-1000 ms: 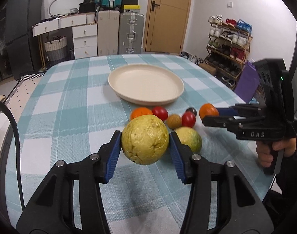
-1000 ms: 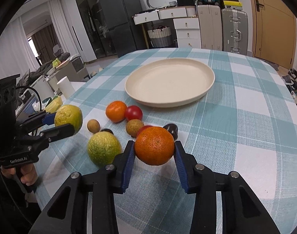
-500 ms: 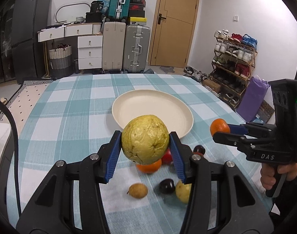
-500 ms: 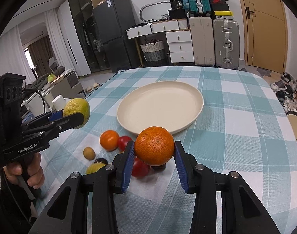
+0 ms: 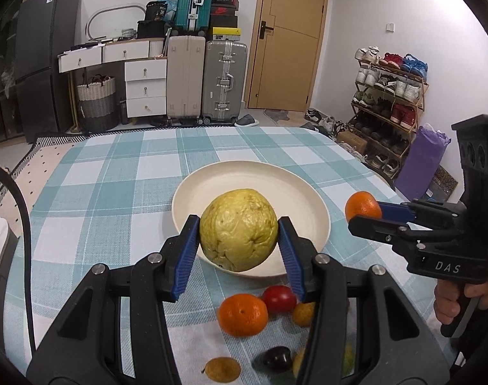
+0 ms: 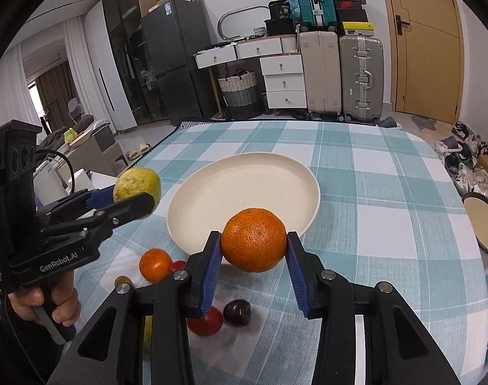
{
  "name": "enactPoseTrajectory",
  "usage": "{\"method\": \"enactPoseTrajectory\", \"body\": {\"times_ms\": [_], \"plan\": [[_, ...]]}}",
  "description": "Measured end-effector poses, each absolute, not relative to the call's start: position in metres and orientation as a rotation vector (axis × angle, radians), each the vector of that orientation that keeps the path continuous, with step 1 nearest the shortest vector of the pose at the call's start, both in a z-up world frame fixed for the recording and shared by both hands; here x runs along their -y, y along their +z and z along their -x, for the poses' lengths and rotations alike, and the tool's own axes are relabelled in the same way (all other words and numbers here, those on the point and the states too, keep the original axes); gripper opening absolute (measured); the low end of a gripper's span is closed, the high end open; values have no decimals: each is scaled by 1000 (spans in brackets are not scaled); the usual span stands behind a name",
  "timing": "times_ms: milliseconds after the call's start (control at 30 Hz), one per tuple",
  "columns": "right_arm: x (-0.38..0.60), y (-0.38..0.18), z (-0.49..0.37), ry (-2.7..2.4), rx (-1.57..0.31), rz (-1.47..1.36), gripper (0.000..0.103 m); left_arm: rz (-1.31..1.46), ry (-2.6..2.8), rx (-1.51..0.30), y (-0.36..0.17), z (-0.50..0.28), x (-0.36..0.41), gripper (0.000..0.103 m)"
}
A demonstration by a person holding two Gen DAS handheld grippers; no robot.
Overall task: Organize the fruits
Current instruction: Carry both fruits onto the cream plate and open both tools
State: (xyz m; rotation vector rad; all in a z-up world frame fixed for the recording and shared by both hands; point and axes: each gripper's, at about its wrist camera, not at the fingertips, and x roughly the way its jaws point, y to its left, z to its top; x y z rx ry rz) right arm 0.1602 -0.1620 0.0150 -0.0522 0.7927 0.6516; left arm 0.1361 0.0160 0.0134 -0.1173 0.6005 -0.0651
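Observation:
My left gripper is shut on a large yellow-green guava and holds it in the air over the near rim of the empty cream plate. It also shows in the right wrist view. My right gripper is shut on an orange, raised over the plate's near right rim; it also shows in the left wrist view. Loose fruit lies on the table below: an orange, a red tomato, a dark plum and small yellow fruits.
The table has a teal checked cloth. A second round dish stands at the table's right edge in the right wrist view. Suitcases, drawers and a shoe rack stand beyond the table.
Both grippers have risen and moved forward with their fruit, from low over the fruit pile to the plate's near rim. The loose fruit now lies below and behind the fingers.

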Motion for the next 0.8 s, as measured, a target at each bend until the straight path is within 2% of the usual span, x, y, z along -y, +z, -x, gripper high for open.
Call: {"method": "enactPoseTrajectory", "body": {"times_ms": [800], "plan": [[131,-22,-205,640,-888,111,41,54,-57,-690,-24,-193,-11,46]]}}
